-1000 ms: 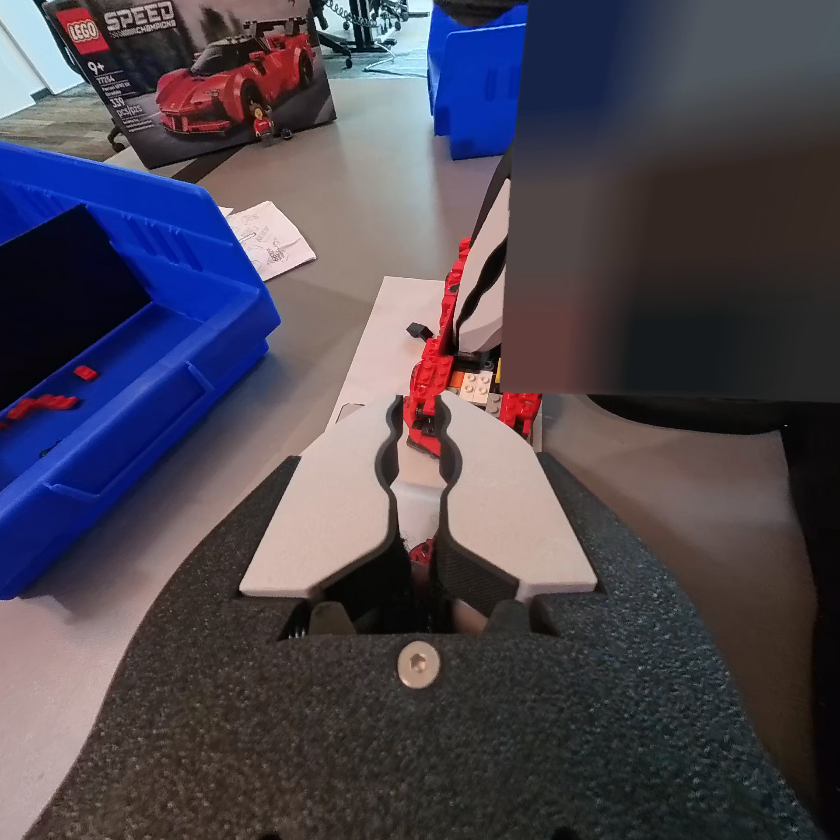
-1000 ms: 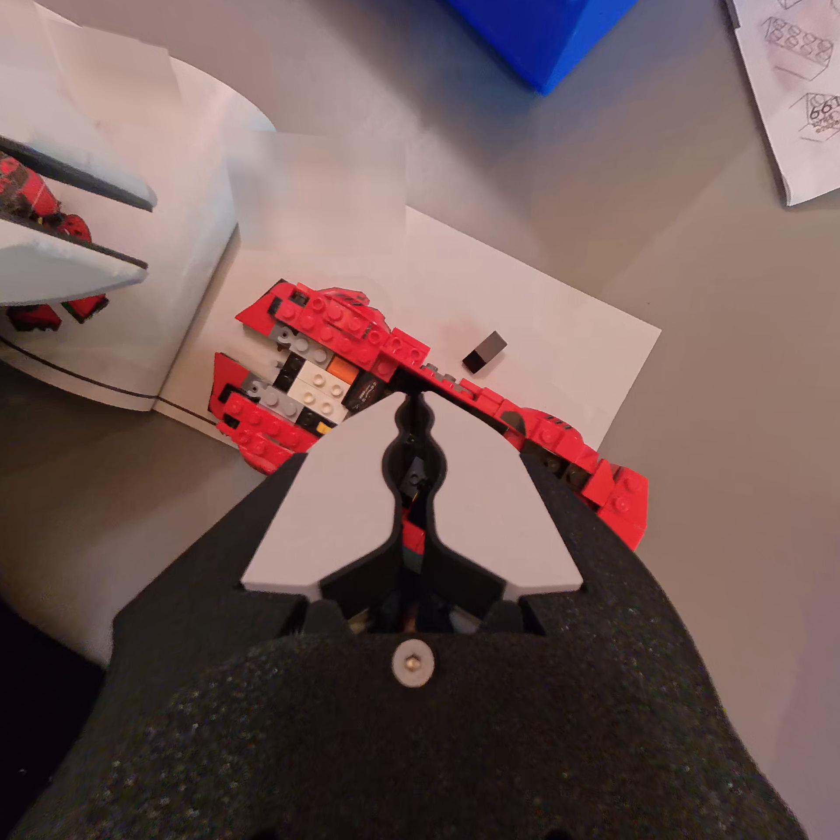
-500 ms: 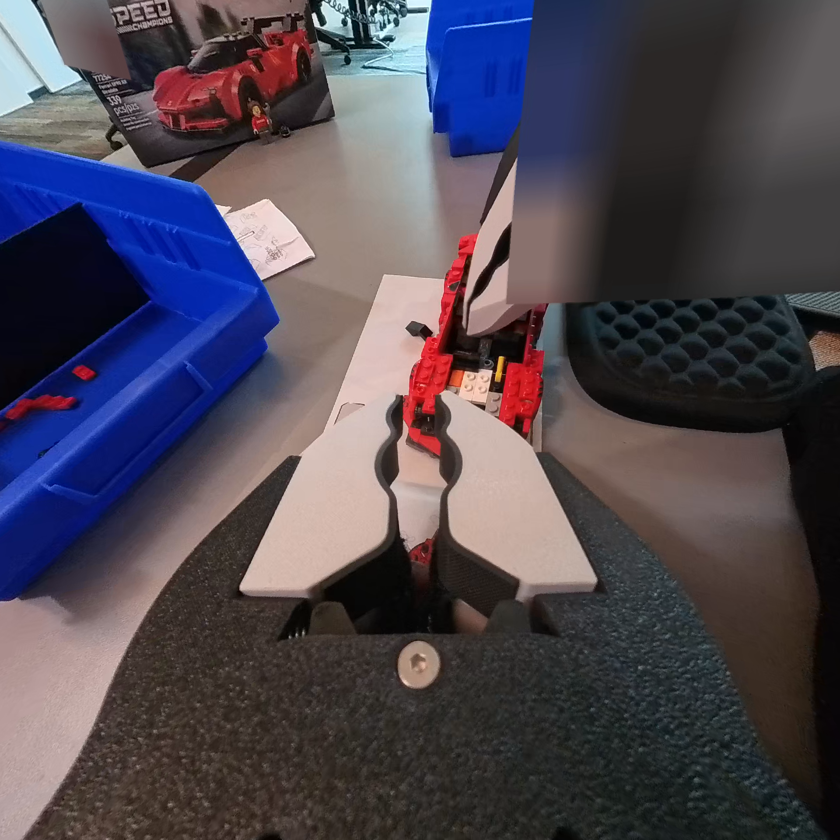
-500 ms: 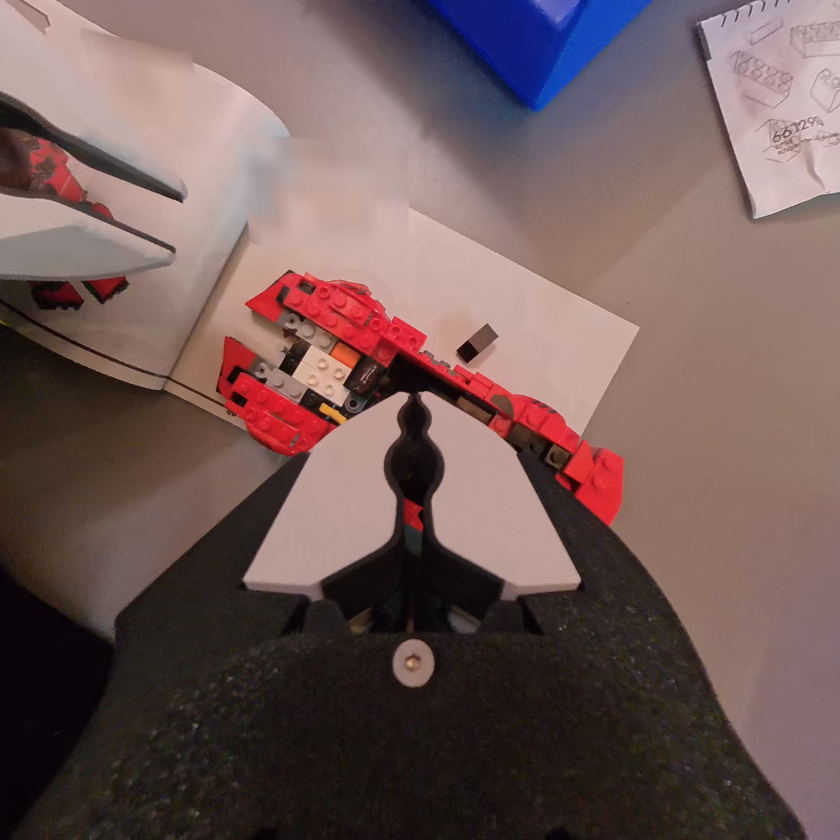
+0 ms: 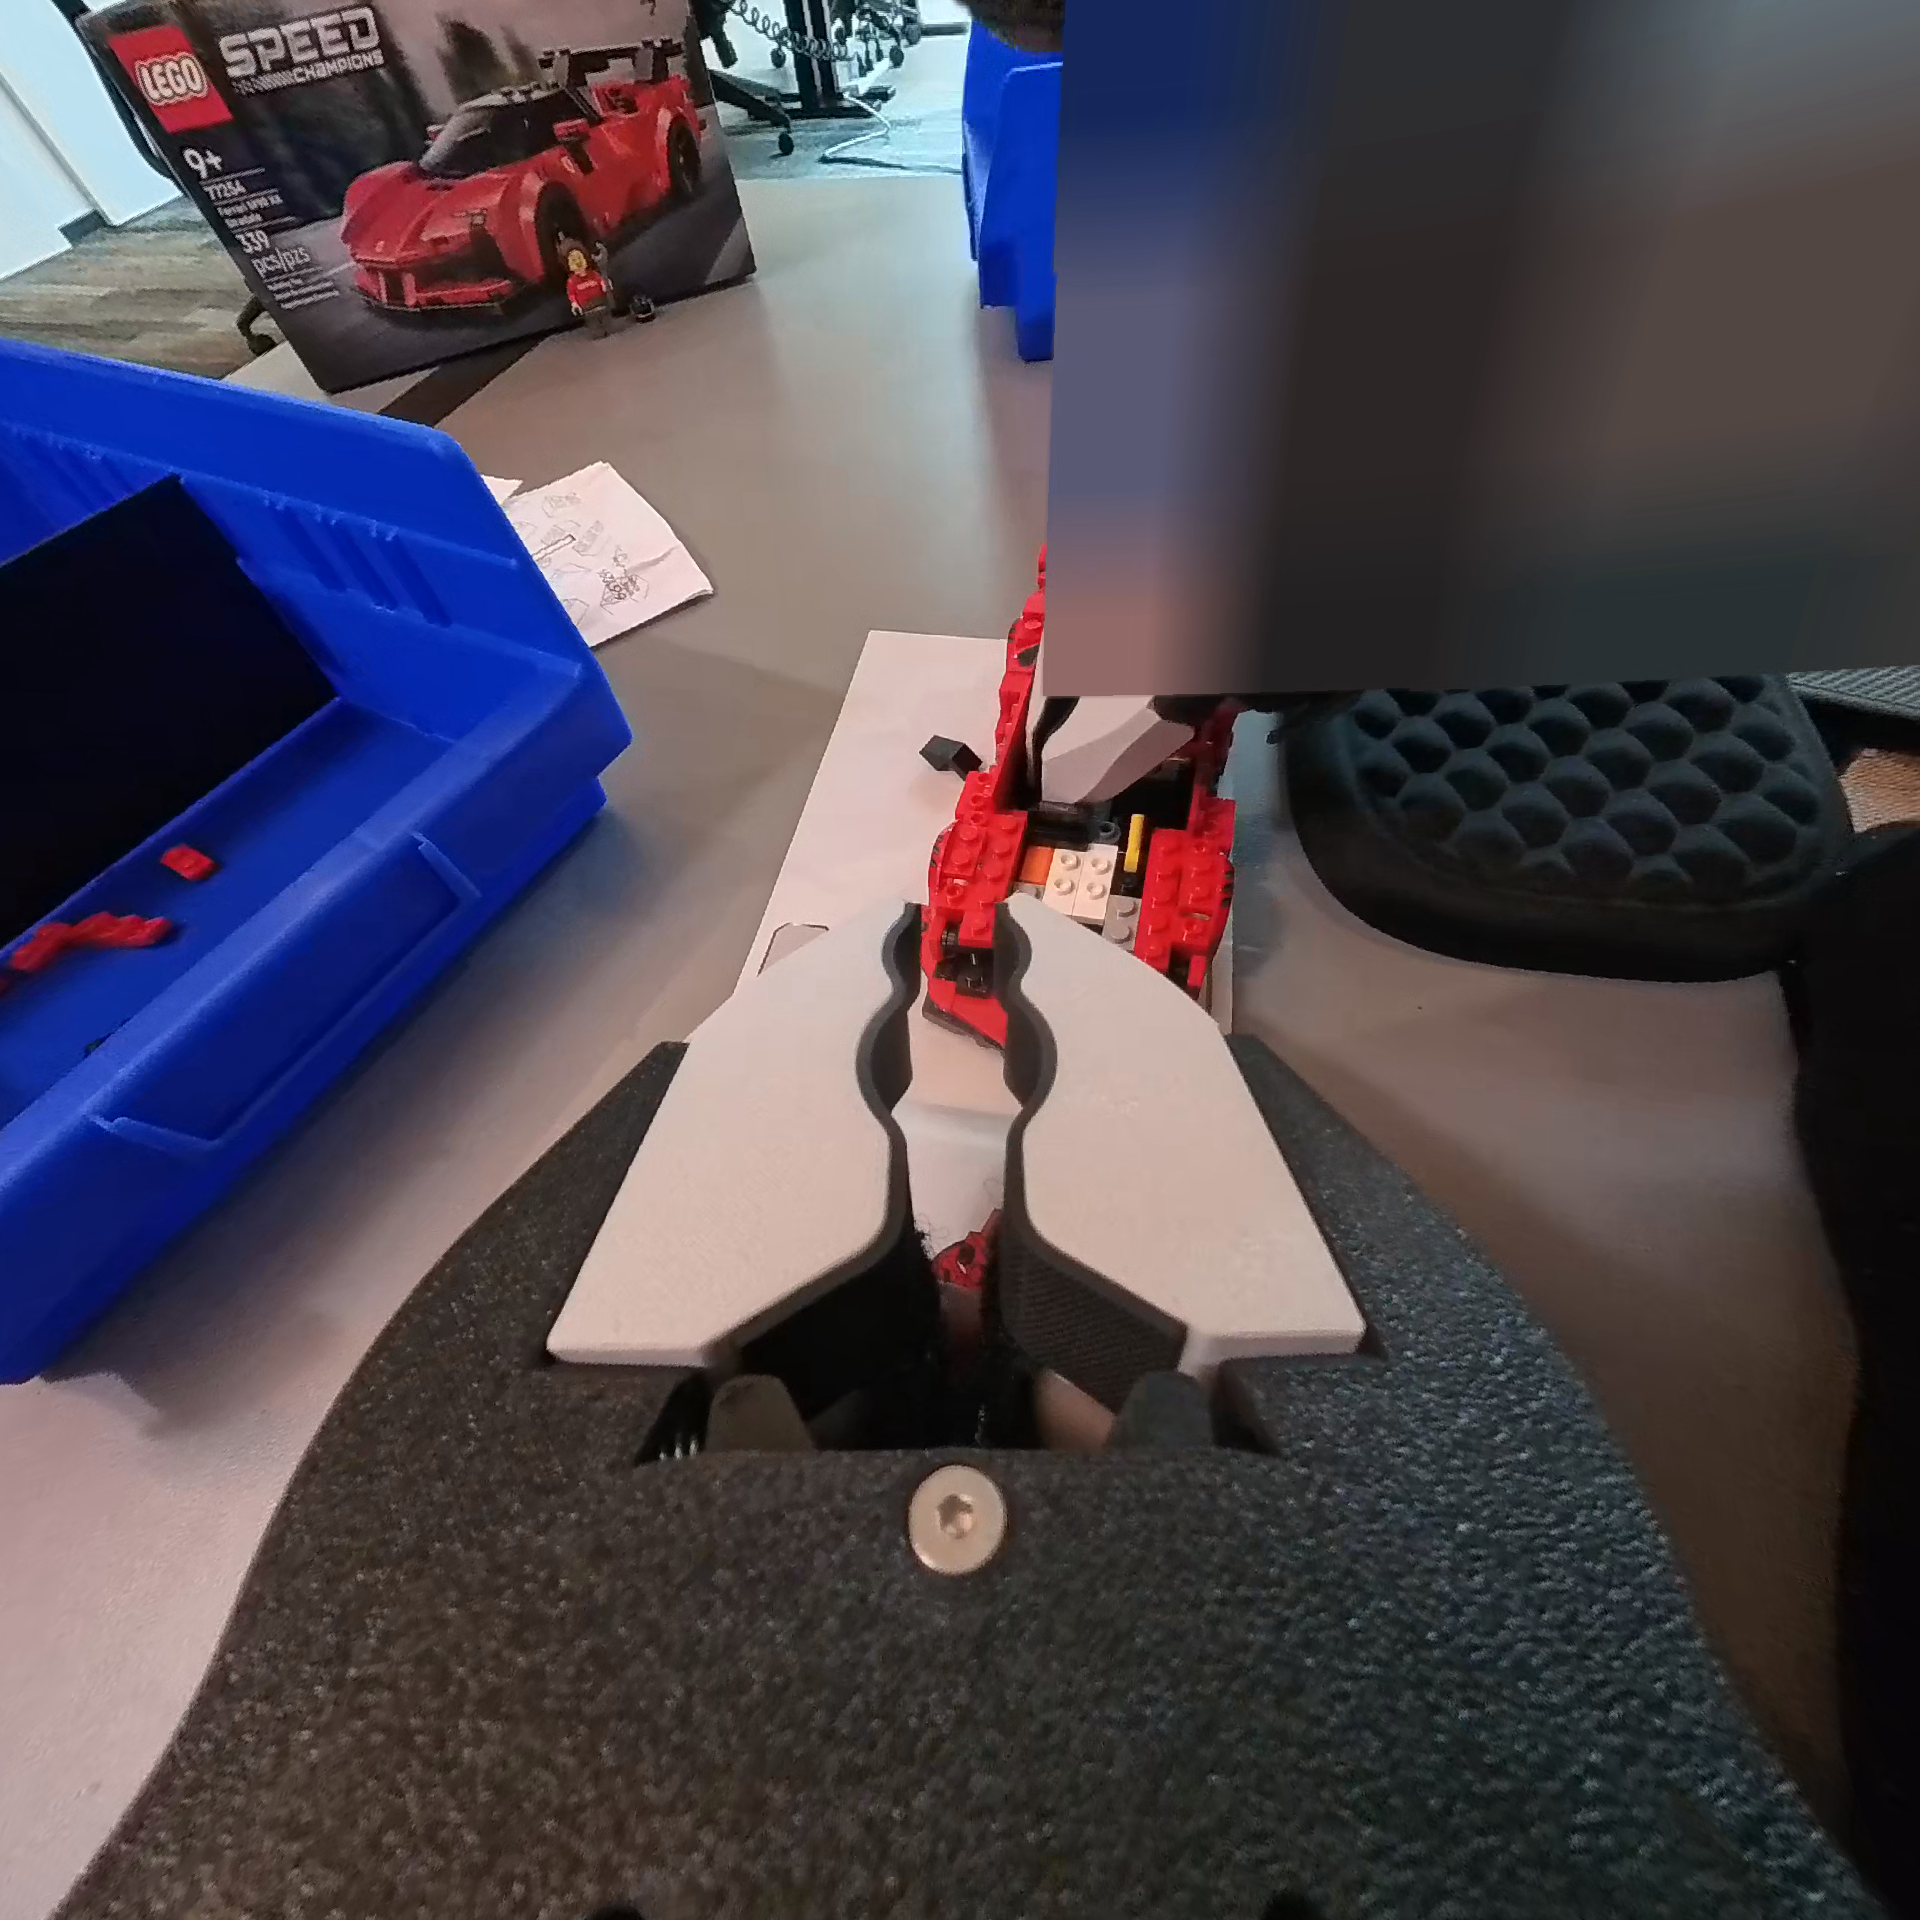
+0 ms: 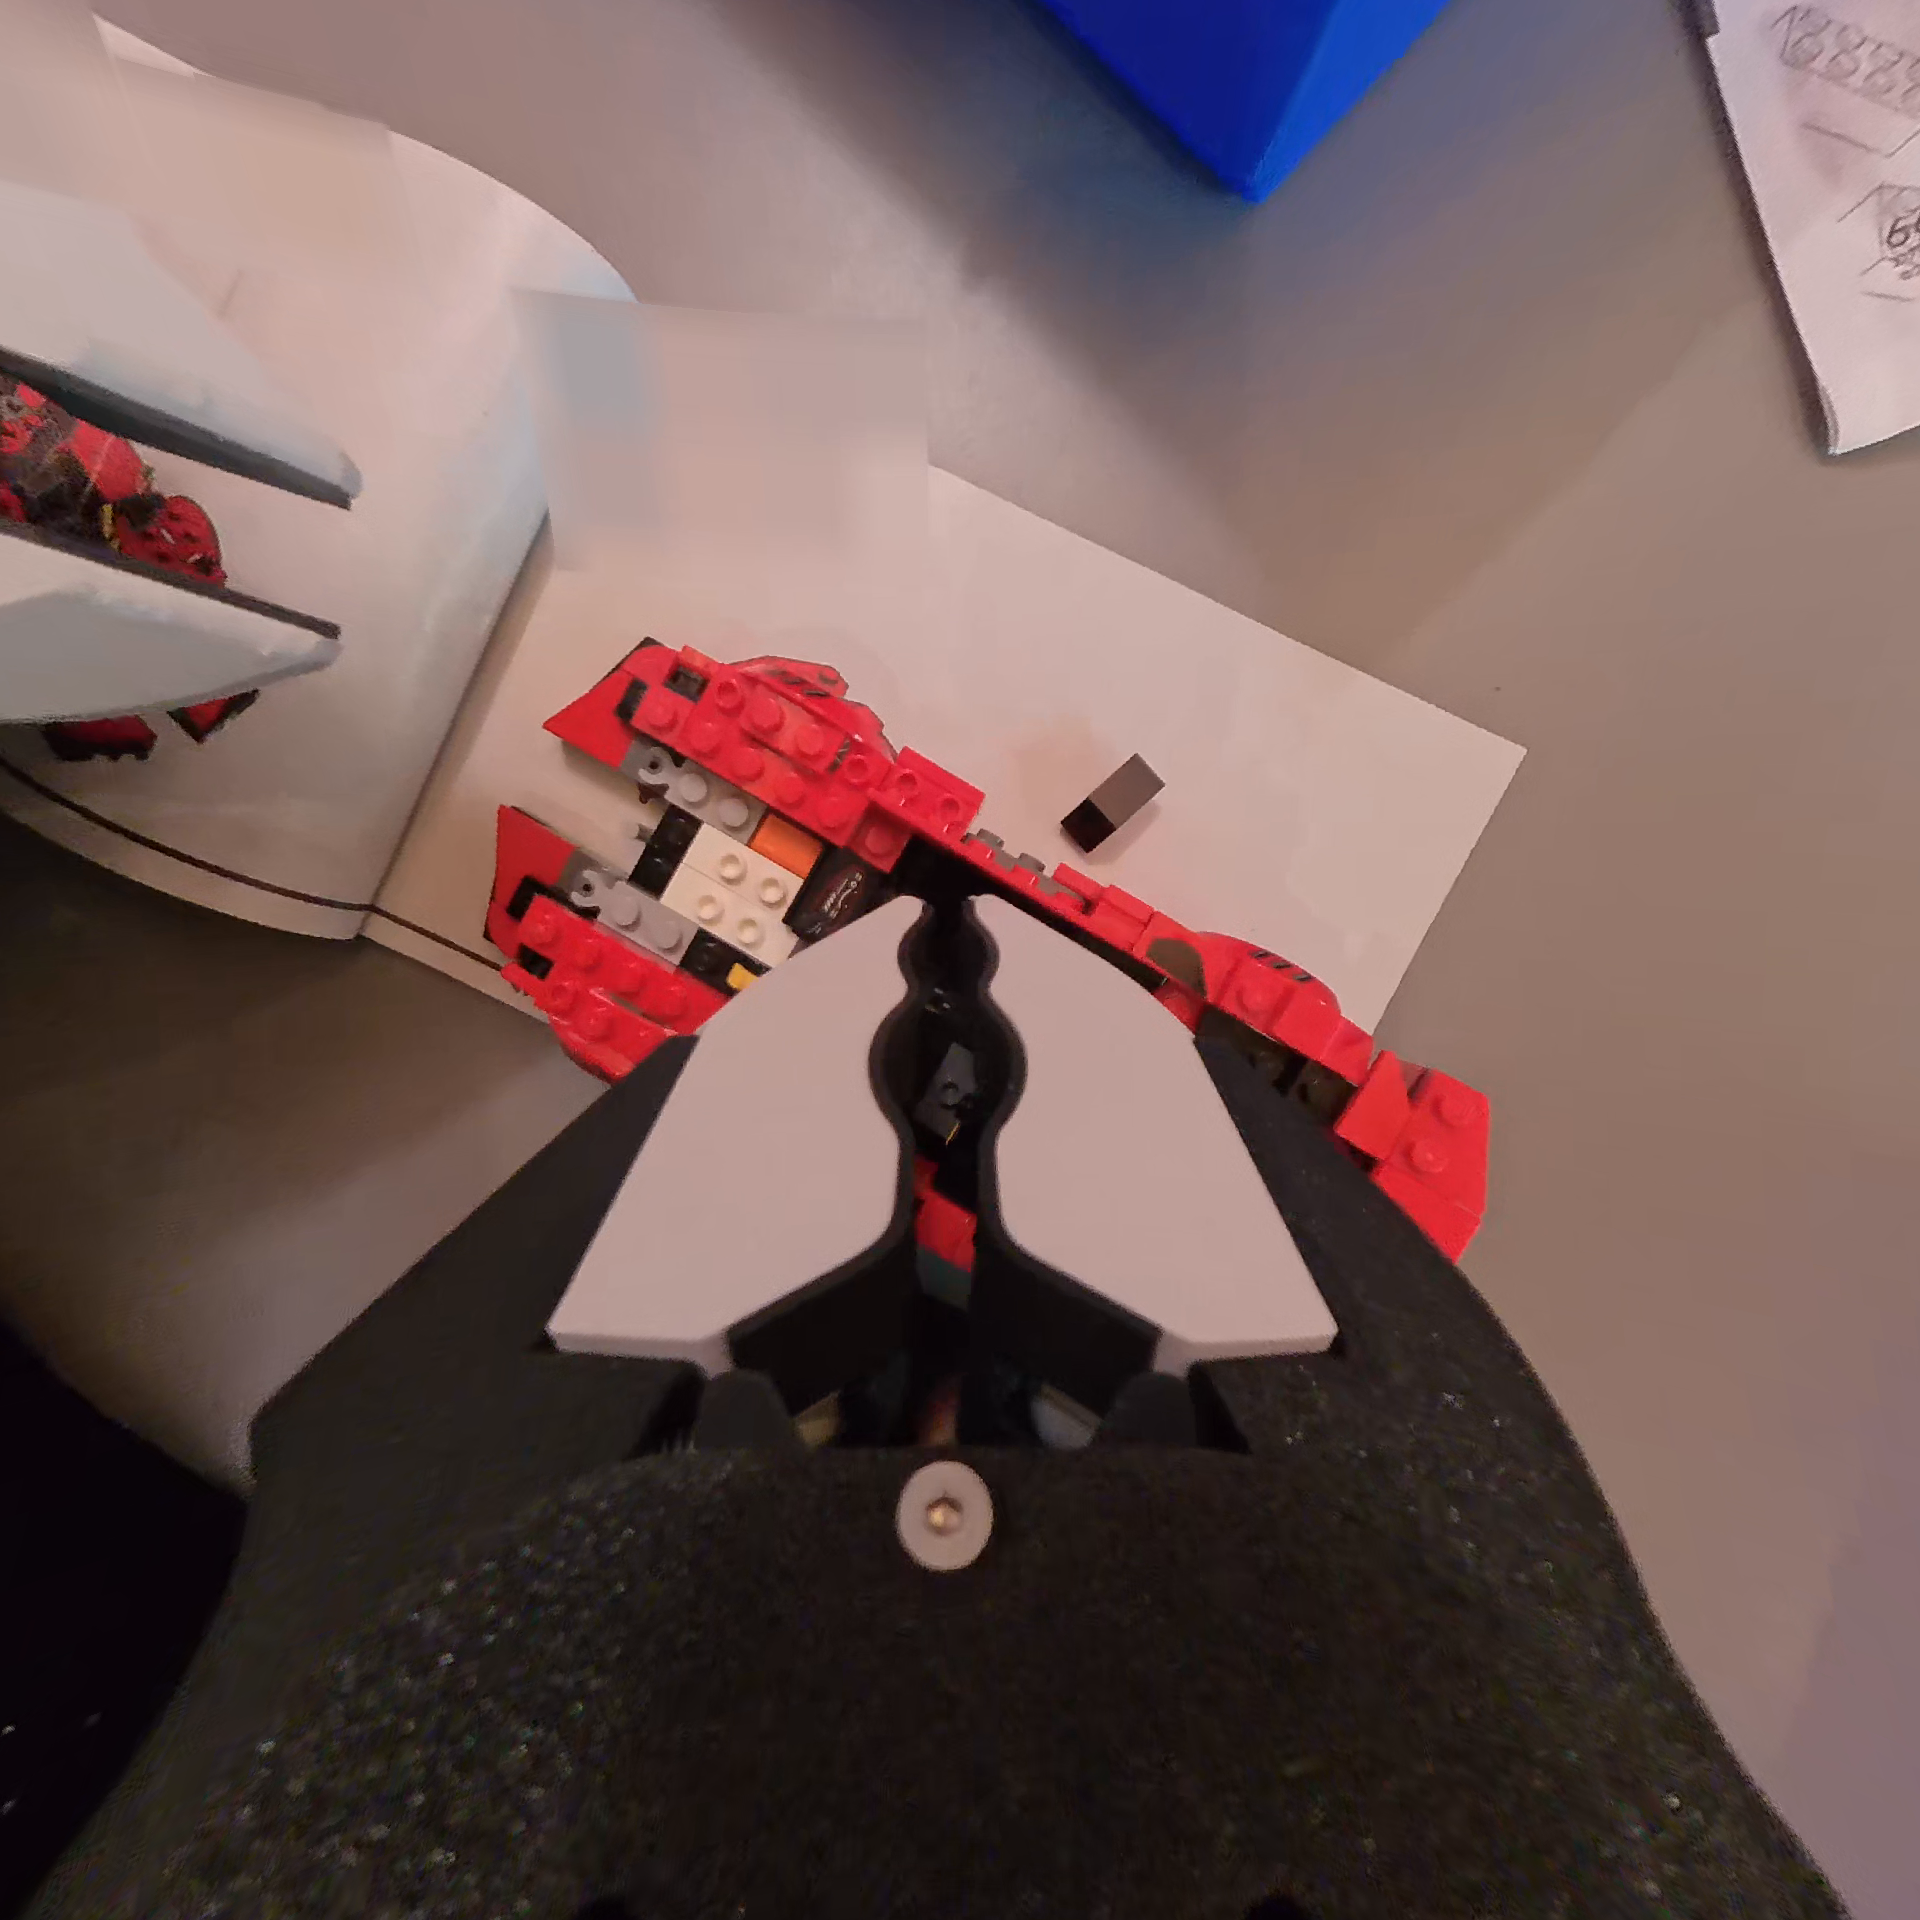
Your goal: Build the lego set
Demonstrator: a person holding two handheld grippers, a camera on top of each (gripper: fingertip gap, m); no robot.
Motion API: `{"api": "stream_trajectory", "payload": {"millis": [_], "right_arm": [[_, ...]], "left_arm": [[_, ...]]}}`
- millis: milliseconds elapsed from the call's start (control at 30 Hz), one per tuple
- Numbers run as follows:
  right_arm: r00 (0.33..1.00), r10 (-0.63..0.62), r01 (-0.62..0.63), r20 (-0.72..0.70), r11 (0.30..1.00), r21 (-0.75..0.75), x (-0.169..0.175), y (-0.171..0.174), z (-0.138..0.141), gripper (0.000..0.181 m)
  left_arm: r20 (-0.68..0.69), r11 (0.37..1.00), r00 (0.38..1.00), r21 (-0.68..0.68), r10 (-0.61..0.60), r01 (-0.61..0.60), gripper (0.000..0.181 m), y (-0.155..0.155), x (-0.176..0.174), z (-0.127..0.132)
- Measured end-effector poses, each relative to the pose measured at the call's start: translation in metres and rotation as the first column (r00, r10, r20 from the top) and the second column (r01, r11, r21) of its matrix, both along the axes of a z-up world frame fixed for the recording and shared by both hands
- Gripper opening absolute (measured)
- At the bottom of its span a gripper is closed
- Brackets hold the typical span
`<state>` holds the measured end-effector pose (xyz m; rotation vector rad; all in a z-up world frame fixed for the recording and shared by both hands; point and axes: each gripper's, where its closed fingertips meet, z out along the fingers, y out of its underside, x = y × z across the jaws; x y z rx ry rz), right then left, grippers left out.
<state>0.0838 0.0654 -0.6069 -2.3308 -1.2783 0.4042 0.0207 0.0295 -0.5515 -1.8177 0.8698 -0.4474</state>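
Note:
A partly built red Lego car (image 5: 1174, 873) lies on an open white instruction booklet (image 5: 883, 707). It shows in the right wrist view (image 6: 748, 748) with white, orange and grey bricks inside. My right gripper (image 6: 940, 904) is shut, its tips down in the car's dark middle. I cannot tell whether a small piece sits between them. It shows from the left wrist view (image 5: 1081, 779), mostly behind a blurred patch. My left gripper (image 5: 958, 914) hovers just short of the car's near end, fingers slightly apart and empty. A loose black brick (image 6: 1112, 802) lies on the booklet beside the car.
A blue bin (image 5: 312, 727) with a few red pieces (image 5: 94, 935) stands at the left. The set's box (image 5: 436, 177) and a minifigure (image 5: 588, 291) are at the back. A printed sheet (image 5: 603, 551) lies on the grey table. A black honeycomb pad (image 5: 1558, 810) is at the right. Another blue bin (image 6: 1226, 83) is beyond the car. Left tips to right tips: about 9 cm.
My right gripper rose a little off the car, then came back down into its middle, still shut. My left gripper has stayed in place.

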Motion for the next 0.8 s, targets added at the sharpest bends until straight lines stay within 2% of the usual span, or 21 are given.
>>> {"api": "stream_trajectory", "payload": {"millis": [200,500,567,667,700,767,800], "right_arm": [[0.998,0.037,-0.038,0.049,0.999,0.017,0.001,0.0,0.0,0.003],[0.997,0.07,-0.07,0.008,0.997,0.034,0.001,-0.002,0.01,0.0],[0.988,0.152,-0.152,-0.014,0.987,0.049,0.002,-0.005,0.021,0.0],[0.947,0.32,-0.317,-0.006,0.941,0.119,0.014,-0.003,0.044,0.039],[0.931,0.365,-0.363,0.009,0.923,0.129,0.019,-0.002,0.05,0.036],[0.897,0.441,-0.436,0.002,0.886,0.157,0.023,0.001,0.06,0.014],[0.885,0.465,-0.457,-0.017,0.876,0.154,0.023,0.0,0.063,0.013]], "left_arm": [[0.0,1.0,1.0,-0.001,0.0,0.0,0.012,0.0,0.0,0.0],[0.0,1.0,1.0,-0.002,0.0,0.0,0.012,0.0,0.0,0.0],[-0.001,1.0,1.0,-0.002,-0.001,0.001,0.012,0.0,0.0,0.0],[-0.003,1.0,1.0,0.0,-0.003,0.003,0.012,0.0,0.0,0.0],[-0.004,1.0,1.0,0.002,-0.004,0.004,0.012,0.0,0.001,0.0],[-0.009,1.0,1.0,0.006,-0.005,0.005,0.012,-0.001,0.001,0.0],[-0.012,1.0,1.0,0.007,-0.006,0.006,0.012,-0.001,0.001,-0.001]]}}
